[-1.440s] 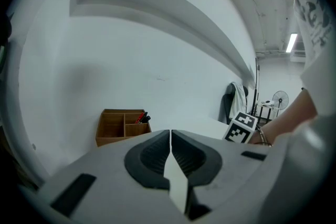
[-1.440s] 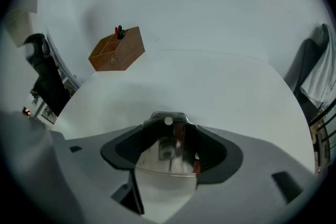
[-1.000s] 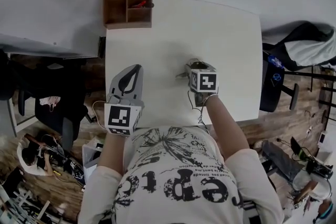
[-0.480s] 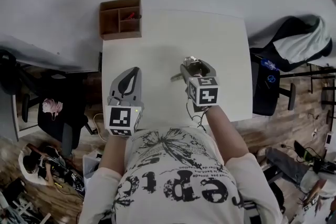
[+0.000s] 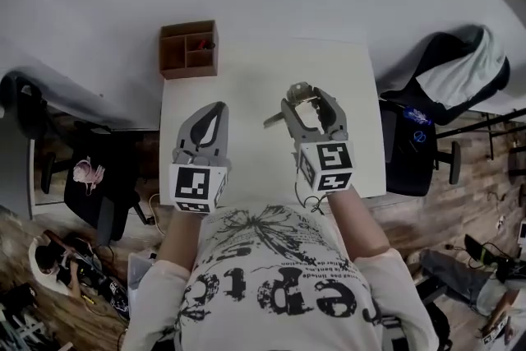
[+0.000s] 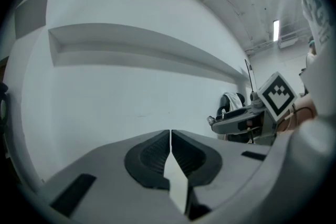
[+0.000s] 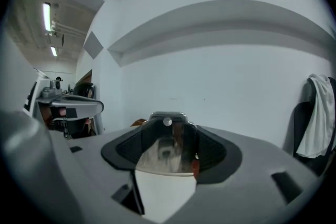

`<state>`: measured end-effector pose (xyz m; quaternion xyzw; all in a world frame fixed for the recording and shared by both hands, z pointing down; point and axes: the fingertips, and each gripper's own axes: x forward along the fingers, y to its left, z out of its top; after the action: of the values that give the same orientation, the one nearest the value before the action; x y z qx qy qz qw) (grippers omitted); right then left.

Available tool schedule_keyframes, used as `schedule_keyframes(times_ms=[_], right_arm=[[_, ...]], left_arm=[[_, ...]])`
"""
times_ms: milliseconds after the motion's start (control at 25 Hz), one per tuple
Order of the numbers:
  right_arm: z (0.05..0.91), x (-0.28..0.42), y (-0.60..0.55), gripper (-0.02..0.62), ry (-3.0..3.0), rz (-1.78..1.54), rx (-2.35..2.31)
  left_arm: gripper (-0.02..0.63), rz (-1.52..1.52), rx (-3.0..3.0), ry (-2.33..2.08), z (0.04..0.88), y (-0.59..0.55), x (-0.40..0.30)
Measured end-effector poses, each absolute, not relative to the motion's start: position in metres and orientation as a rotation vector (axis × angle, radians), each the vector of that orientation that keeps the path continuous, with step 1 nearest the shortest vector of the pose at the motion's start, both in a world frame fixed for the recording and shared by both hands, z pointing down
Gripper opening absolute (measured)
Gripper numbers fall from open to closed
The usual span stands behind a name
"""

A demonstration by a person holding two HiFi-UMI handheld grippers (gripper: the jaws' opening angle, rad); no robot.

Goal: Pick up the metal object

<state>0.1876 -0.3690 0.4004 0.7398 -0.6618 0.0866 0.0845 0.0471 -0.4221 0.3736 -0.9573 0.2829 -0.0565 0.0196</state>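
Observation:
My right gripper (image 5: 303, 98) is raised above the white table (image 5: 246, 70), shut on a shiny metal object (image 5: 274, 119) that sticks out to the left of the jaws. In the right gripper view the metal object (image 7: 167, 147) fills the gap between the dark pads (image 7: 212, 152) of my right gripper (image 7: 168, 131), which points about level at a white wall. My left gripper (image 5: 216, 108) hangs beside it, jaws closed together and empty; in its own view my left gripper (image 6: 170, 135) shows the tips touching.
A wooden compartment box (image 5: 189, 49) stands at the table's far left corner. A chair draped with a jacket (image 5: 448, 78) is to the right of the table. Floor clutter lies at the lower left. A white wall with a ledge (image 6: 147, 44) faces both grippers.
Both grippers have risen from the table. The right one lifted the metal object up with it and tilted from pointing down to nearly level. The table now looks smaller and farther below.

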Motion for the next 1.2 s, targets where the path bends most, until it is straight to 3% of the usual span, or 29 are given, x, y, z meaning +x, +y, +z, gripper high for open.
schedule_keyframes(times_ms=[400, 1200], right_arm=[[0.346, 0.188, -0.338, 0.281, -2.075, -0.043, 2.268], [0.352, 0.193, -0.330, 0.281, -2.102, 0.006, 2.255]], left_arm=[[0.012, -0.092, -2.901, 0.909, 0.333, -0.402, 0.047], [0.011, -0.113, -2.889, 0.920, 0.339, -0.390, 0.054]])
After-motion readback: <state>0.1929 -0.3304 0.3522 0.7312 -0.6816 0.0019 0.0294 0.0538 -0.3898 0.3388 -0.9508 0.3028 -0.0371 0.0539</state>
